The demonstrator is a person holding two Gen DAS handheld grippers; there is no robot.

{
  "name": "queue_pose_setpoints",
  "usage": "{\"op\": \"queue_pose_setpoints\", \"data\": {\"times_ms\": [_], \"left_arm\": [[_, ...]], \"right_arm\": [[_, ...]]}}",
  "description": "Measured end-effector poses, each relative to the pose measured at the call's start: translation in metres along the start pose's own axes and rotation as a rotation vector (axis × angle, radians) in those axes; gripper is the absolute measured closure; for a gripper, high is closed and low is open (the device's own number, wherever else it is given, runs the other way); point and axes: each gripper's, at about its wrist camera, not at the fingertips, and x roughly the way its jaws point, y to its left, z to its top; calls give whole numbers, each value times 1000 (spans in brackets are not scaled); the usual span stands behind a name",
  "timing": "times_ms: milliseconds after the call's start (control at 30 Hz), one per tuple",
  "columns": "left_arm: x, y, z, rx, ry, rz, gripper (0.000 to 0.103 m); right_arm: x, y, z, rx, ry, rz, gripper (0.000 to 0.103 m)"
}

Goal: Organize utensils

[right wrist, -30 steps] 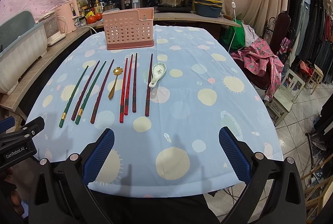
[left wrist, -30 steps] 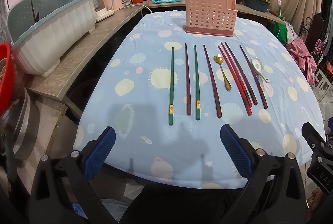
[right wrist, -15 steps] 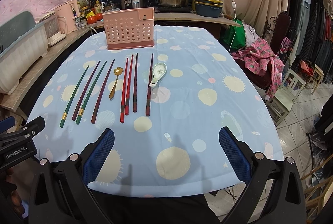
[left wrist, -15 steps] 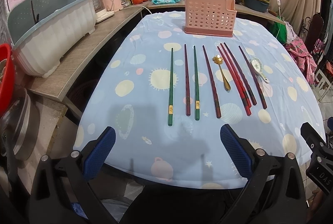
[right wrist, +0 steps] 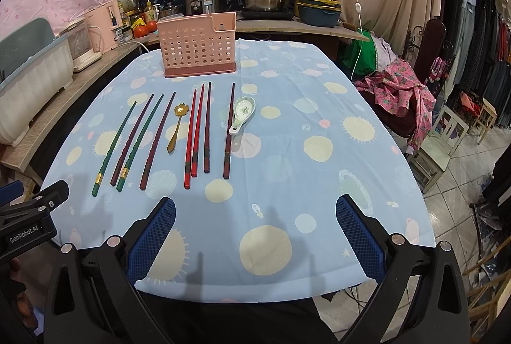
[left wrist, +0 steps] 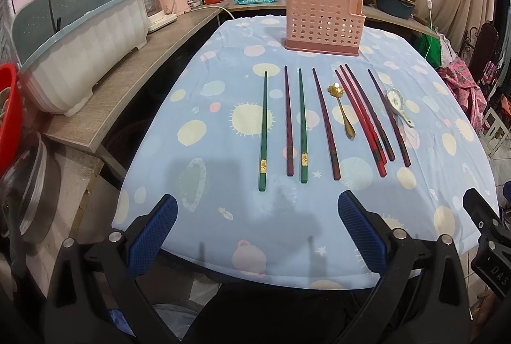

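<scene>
Several chopsticks lie side by side on the blue dotted tablecloth (left wrist: 207, 107): two green ones (left wrist: 263, 130) (right wrist: 112, 146), dark maroon ones (left wrist: 325, 123) (right wrist: 158, 139) and red ones (left wrist: 361, 123) (right wrist: 191, 136). A gold spoon (left wrist: 343, 112) (right wrist: 177, 126) lies among them, and a white ceramic spoon (left wrist: 399, 104) (right wrist: 242, 114) is at the right end. A pink perforated utensil holder (left wrist: 322, 21) (right wrist: 198, 45) stands upright behind them. My left gripper (left wrist: 257, 235) and my right gripper (right wrist: 255, 235) hang open over the table's near edge, both empty.
A white dish tub (left wrist: 86, 47) with a teal lid sits on a wooden side counter (left wrist: 127, 88) at the left. Pots, bottles and tomatoes crowd the back counter (right wrist: 287, 24). Chairs and hanging clothes (right wrist: 472, 40) stand to the right.
Both grippers have stayed nearly still; the views shift only slightly. Nothing on the table has moved.
</scene>
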Motion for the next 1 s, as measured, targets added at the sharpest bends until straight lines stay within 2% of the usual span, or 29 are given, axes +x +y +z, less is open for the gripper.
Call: {"op": "queue_pose_setpoints", "data": {"times_ms": [267,400,567,800,900,1000], "left_arm": [[0,-3,-1,8,-4,-20,7],[4,1,1,-19,2,-44,7],[11,6,5,-51,3,-31,7],[44,22,22,-90,52,-5,7],[65,32,30,-112,81,27,7],[88,37,35,-123,123,26,7]], "right_arm": [[0,-1,-2,3,0,0,7],[2,-1,2,14,15,7,7],[17,-9,3,26,32,12,7],[34,-12,14,38,43,12,7],[47,-13,22,47,57,12,7],[58,-14,27,52,67,9,7]]}}
